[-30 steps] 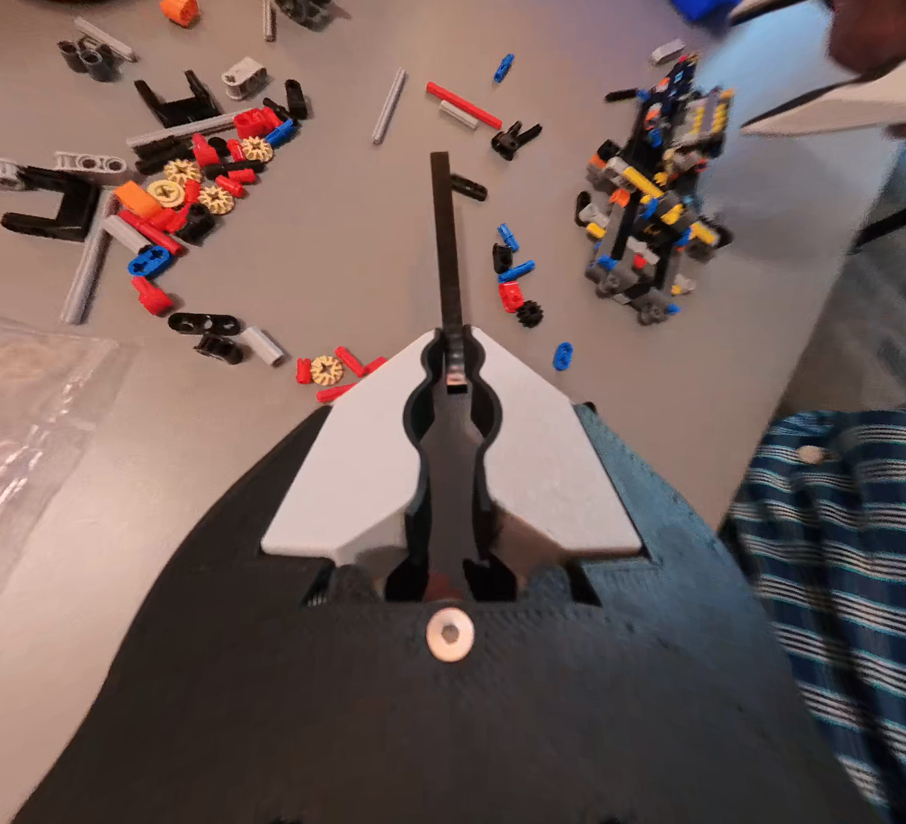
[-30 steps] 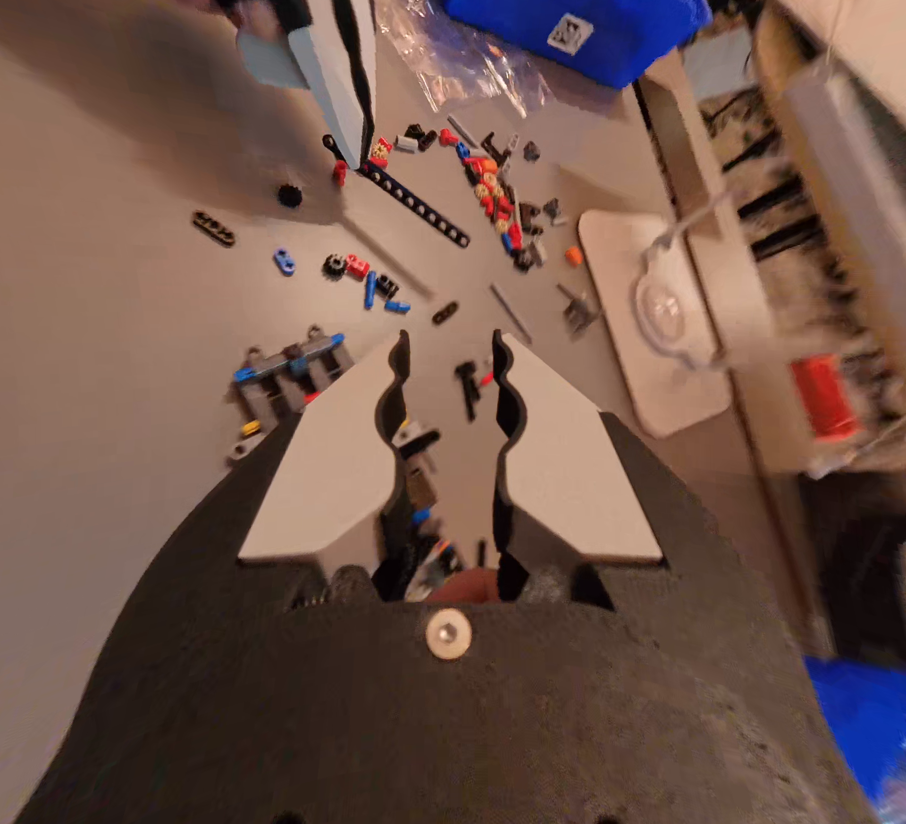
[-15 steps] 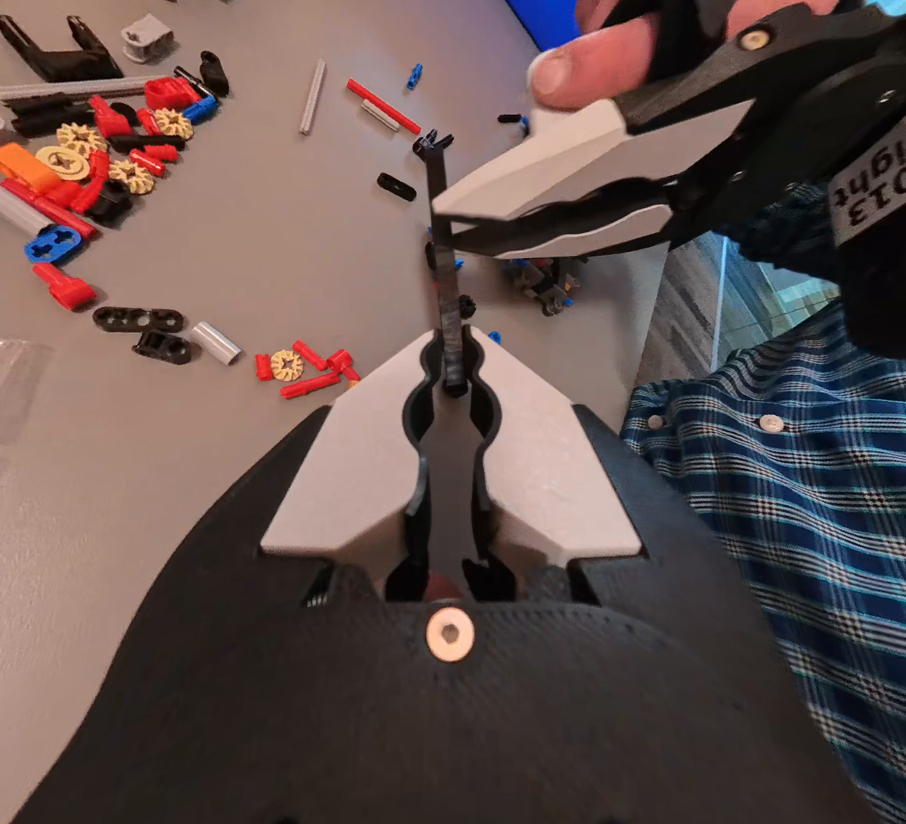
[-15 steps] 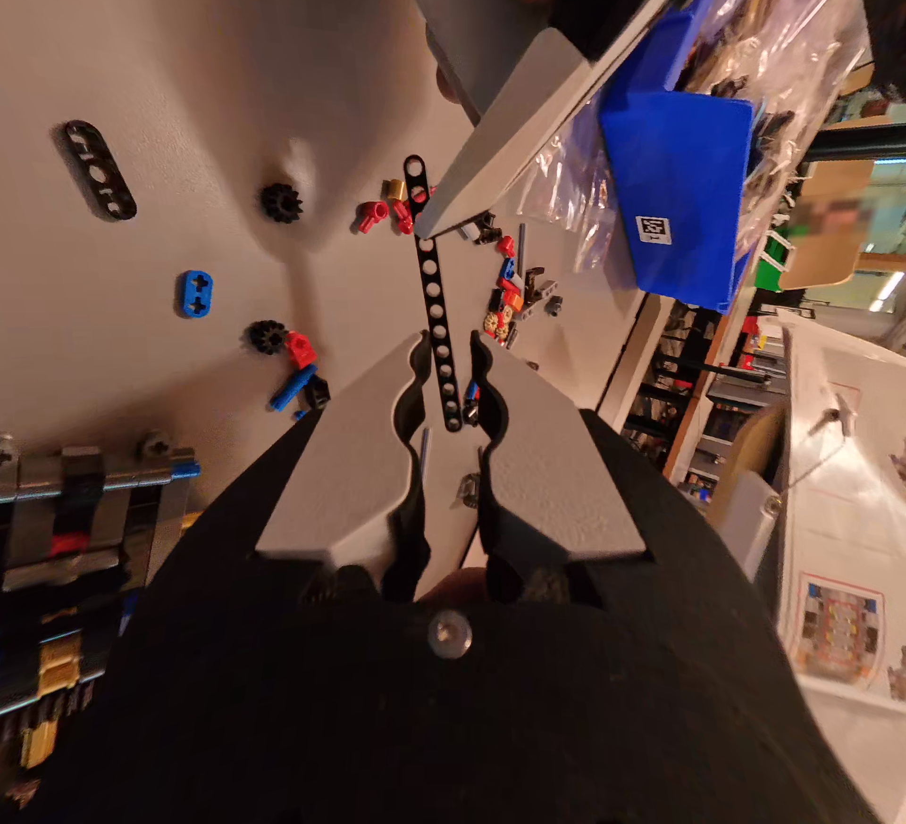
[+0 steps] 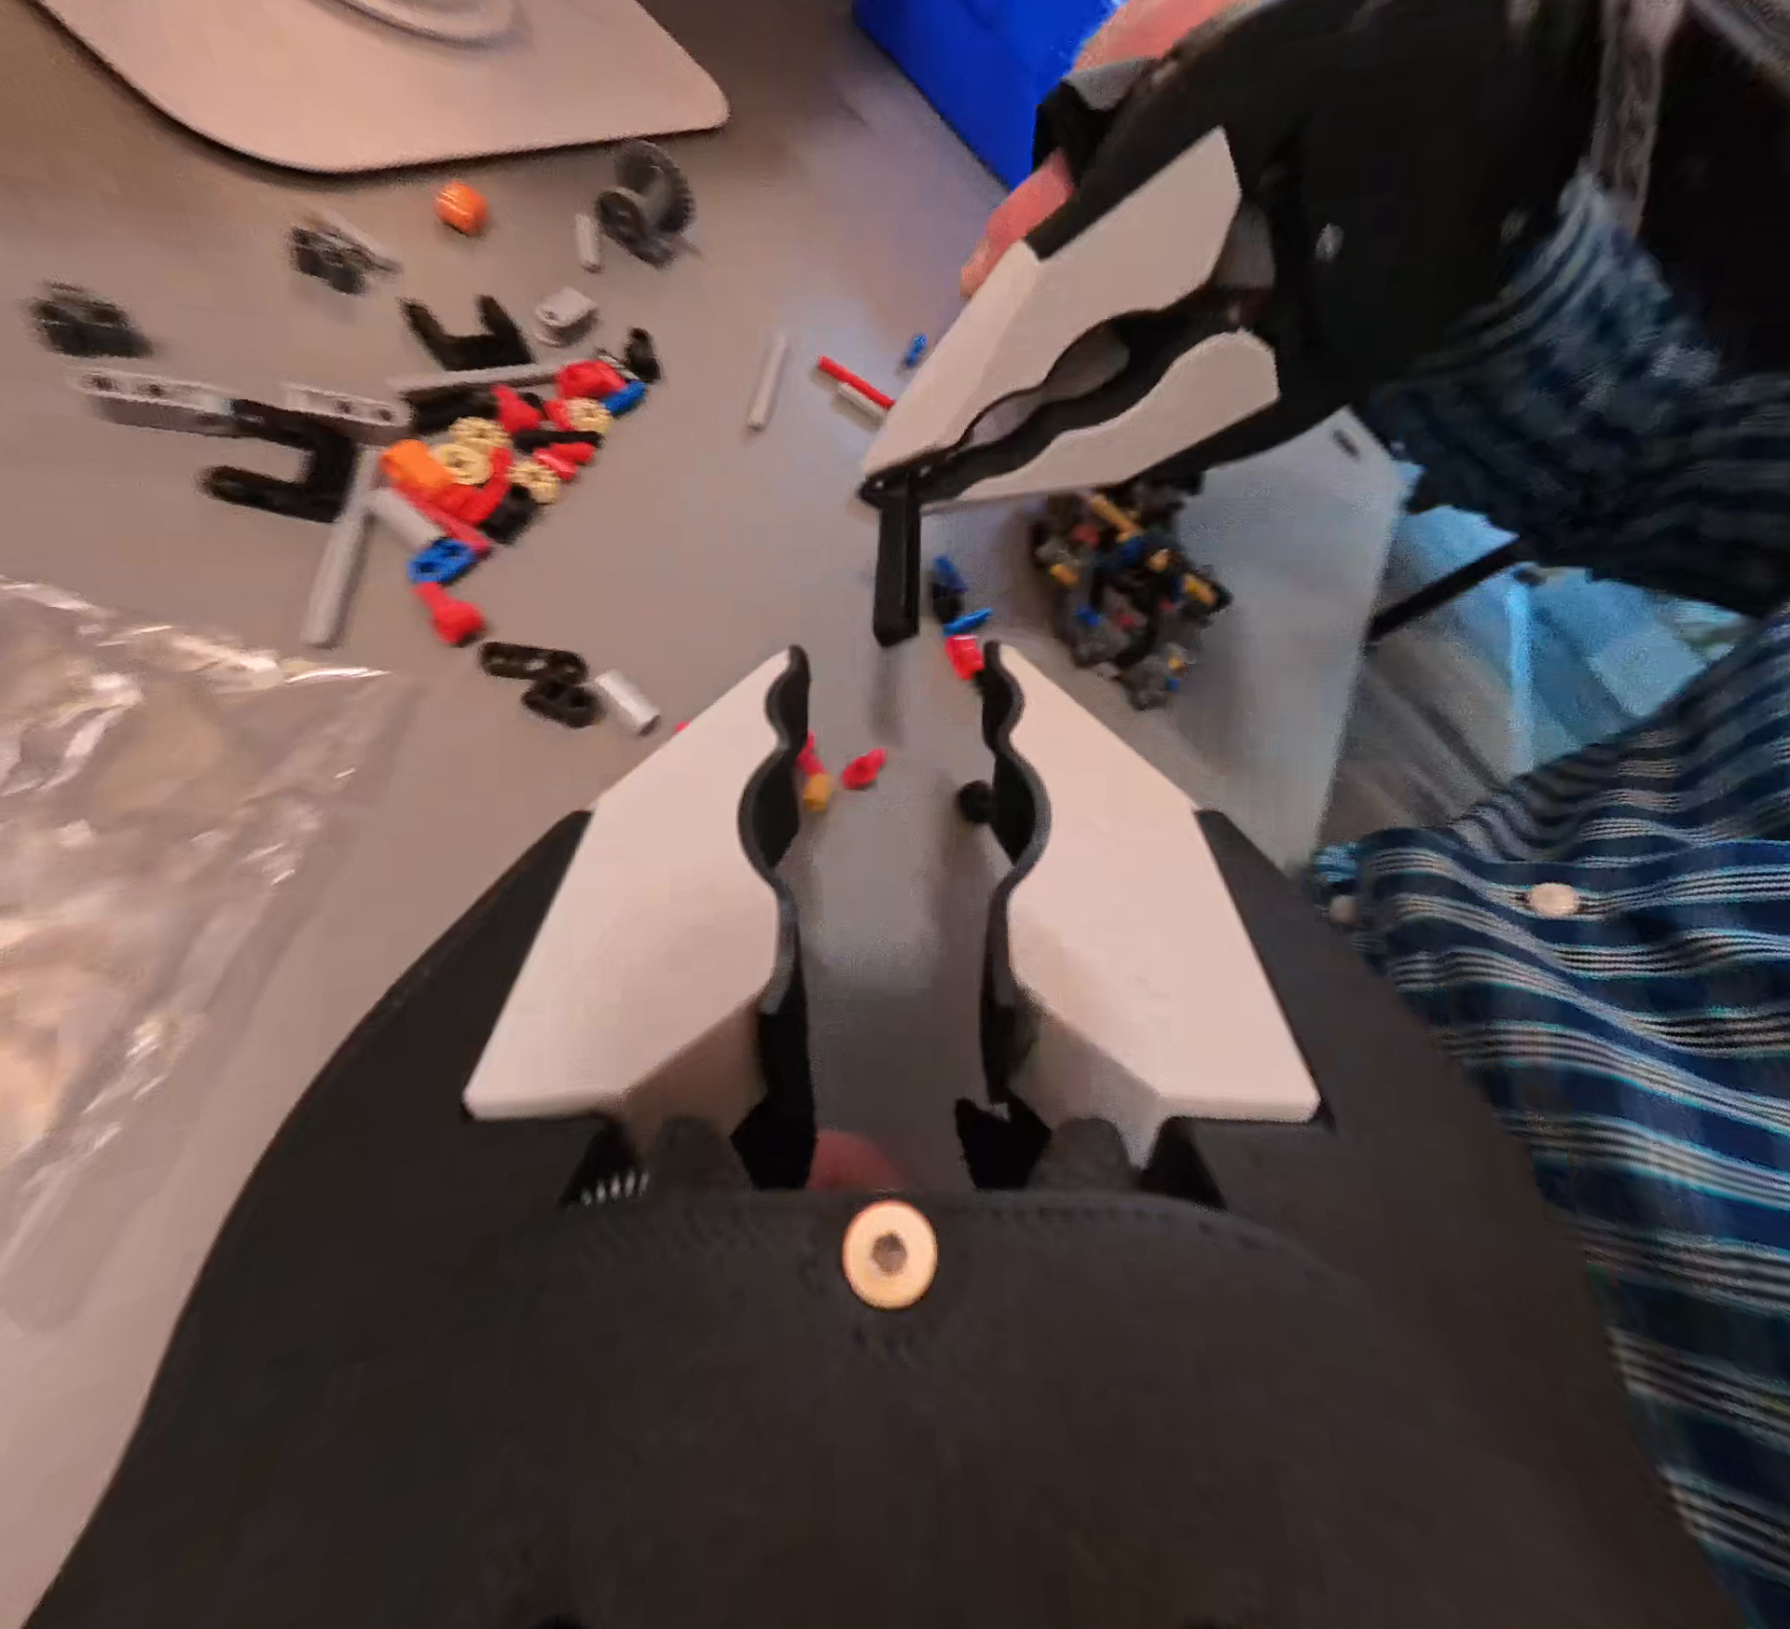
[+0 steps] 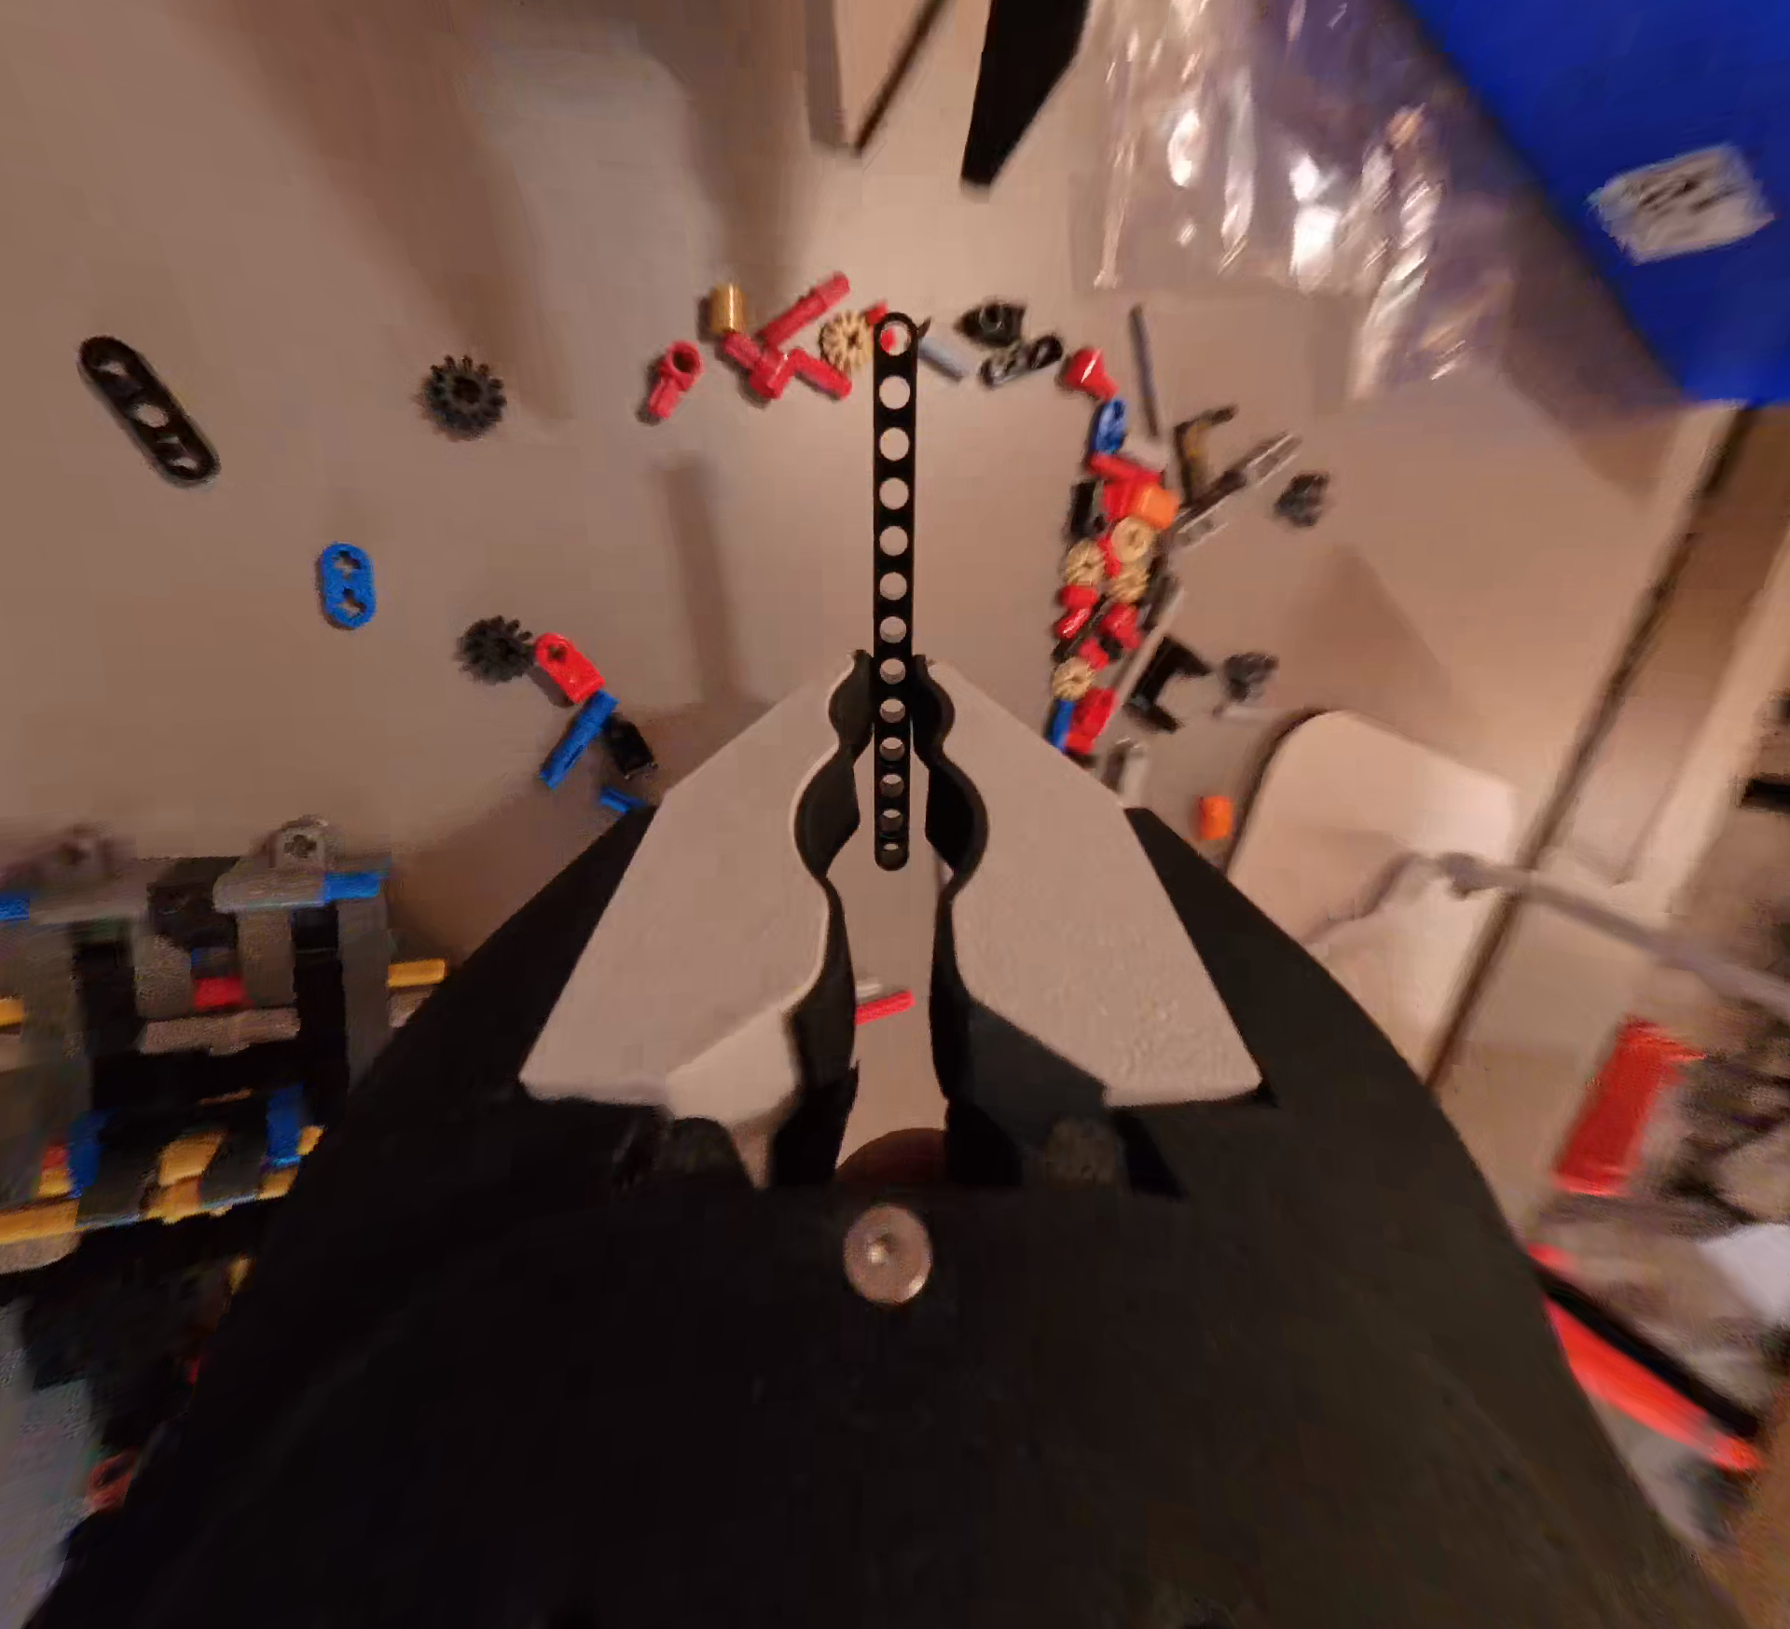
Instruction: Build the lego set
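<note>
A long black beam with holes (image 6: 893, 517) is clamped between my right gripper's (image 6: 891, 670) tips and sticks out forward over the table. In the left wrist view the right gripper (image 5: 877, 490) holds the beam (image 5: 896, 560) hanging just ahead of my left gripper (image 5: 896, 672), which is open and empty. The partly built model (image 5: 1124, 580) of grey, black, yellow and blue pieces stands on the table right of the beam. It also shows at the lower left of the right wrist view (image 6: 194, 953). A pile of loose pieces (image 5: 484, 459) lies to the left.
A blue bin (image 5: 969, 3) stands at the back. A clear plastic bag (image 5: 145, 807) lies at the left and a pale mat (image 5: 339, 61) at the far left. A short black beam (image 6: 150, 410), a blue link (image 6: 346, 583) and black gears (image 6: 463, 393) lie scattered. A striped sleeve (image 5: 1598, 1050) is at the right. About 8 centimeters separates my left fingertips from my right.
The black beam passed from my left gripper to my right. The left gripper opened and drew back from it. The right gripper closed on the beam and now holds it alone.
</note>
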